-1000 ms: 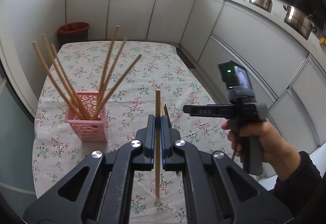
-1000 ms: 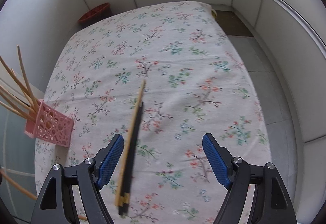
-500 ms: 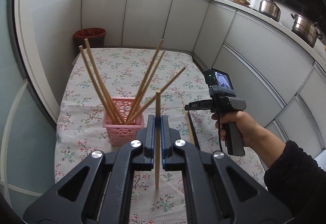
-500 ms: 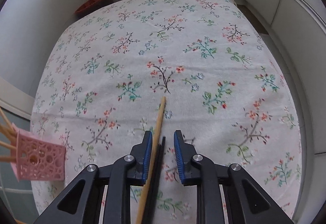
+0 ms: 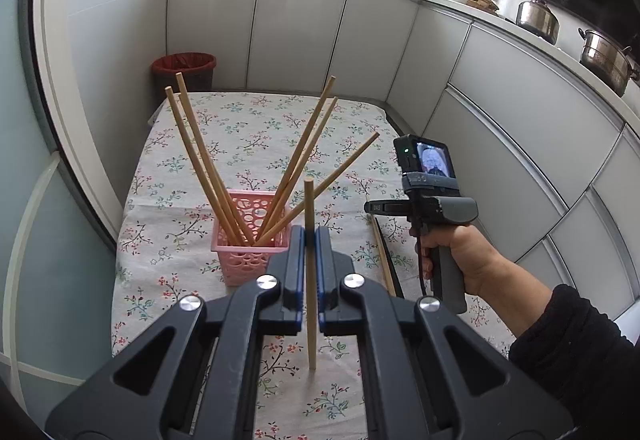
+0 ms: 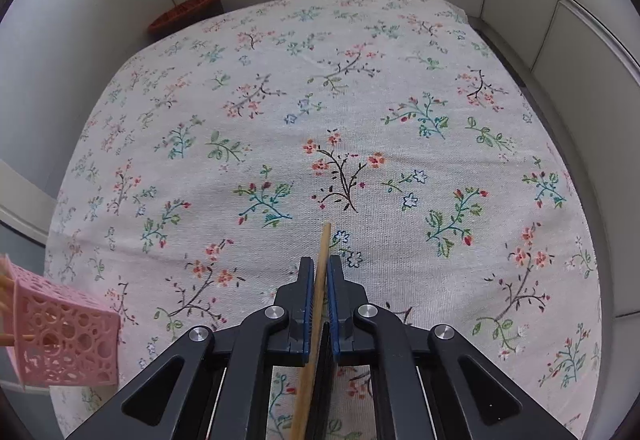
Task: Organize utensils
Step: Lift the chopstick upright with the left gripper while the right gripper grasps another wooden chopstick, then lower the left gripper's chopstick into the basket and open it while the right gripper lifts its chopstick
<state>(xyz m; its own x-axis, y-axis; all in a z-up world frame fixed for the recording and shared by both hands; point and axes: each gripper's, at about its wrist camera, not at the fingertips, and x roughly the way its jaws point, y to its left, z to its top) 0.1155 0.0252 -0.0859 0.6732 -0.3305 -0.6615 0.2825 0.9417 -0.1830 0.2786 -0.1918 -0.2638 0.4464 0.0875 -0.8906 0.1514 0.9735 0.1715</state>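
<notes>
Since a second ago my right tongs [image 6: 317, 280] have closed on the table's chopstick [image 6: 320, 268]; its lower end is cropped. Left: pink basket [image 5: 250, 240] near the cloth's edge; my left tongs [image 5: 308, 240] pinch an upright chopstick [image 5: 310, 280] just beside it.

— What's that rig made of?
— Black plastic left gripper [image 5: 310, 236], blue pads, silver screws. Same on the right gripper [image 6: 319, 272].
— And her?
— Bare right hand [image 5: 460, 256], black sleeve [image 5: 576, 352].
</notes>
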